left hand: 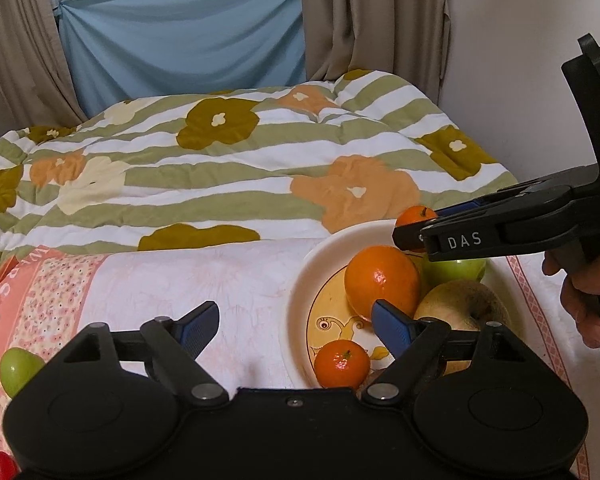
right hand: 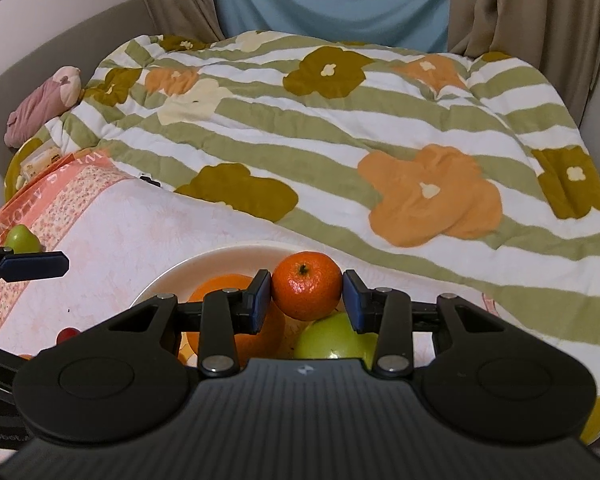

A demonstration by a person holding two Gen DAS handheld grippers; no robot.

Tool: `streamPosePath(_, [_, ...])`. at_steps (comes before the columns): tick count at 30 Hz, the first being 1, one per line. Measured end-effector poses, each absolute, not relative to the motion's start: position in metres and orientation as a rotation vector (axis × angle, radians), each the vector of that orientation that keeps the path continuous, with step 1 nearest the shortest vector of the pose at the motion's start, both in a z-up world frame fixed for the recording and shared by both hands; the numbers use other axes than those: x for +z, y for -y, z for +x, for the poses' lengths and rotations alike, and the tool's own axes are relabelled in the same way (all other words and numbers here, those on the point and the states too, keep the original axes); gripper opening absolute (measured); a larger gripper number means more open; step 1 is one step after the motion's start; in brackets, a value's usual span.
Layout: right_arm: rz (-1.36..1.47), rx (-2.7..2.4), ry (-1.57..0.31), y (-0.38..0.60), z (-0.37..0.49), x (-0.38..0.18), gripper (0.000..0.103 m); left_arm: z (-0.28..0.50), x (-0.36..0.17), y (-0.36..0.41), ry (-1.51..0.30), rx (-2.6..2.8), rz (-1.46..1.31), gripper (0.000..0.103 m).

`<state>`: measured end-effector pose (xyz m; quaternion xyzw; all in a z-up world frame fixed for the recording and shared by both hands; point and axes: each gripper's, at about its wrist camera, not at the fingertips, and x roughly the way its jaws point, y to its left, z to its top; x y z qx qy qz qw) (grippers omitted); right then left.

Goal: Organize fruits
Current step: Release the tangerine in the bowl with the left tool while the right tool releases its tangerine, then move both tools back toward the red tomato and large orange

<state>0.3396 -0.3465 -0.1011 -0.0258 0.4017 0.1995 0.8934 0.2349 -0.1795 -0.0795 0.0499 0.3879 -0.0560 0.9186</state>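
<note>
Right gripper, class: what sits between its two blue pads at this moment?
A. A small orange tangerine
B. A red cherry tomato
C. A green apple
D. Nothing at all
A: in the right wrist view the right gripper has its blue pads pressed on either side of a small tangerine, held above the bowl, while the green apple lies below in it.
</note>
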Motion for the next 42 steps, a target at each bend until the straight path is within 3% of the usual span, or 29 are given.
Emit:
streamPosePath(2, [-0.062,0.409,-0.825,0.347,0.339,-0.102,0.057,0.235,-0.080,0.181,-0.797,-0.109,0.109,0.087])
streamPosePath(6, [-0.067,0.391,-0.822,0.351,0.336,-0.100,0.081,0.232,-0.081,0.183,-0.795,-0.099,0.114,0.087])
streamPosePath(9, [-0.022,0.380,-0.802,0.360,0.329,-0.094,0.090,0.227,-0.080,0.183,-0.794,-0.095,0.114,0.087])
streamPosePath(24, [0.044,0.326,-0.700,0.374,0.264,-0.028,0.102,0.169,-0.038,0.164,-0.713,-0.013,0.116,0.087])
streamPosePath(33, [0.030,0.284,-0.661,0.346,0.196,-0.006,0.103,0.110,-0.019,0.131,-0.685,0.014,0.091,0.087])
streamPosePath(37, [0.015,0.266,-0.644,0.327,0.168,0.002,0.103,0.091,-0.011,0.115,-0.659,0.026,0.094,0.099])
streamPosePath(42, [0.018,0.247,-0.643,0.299,0.138,0.008,0.103,0.073,-0.006,0.089,-0.642,0.026,0.093,0.100])
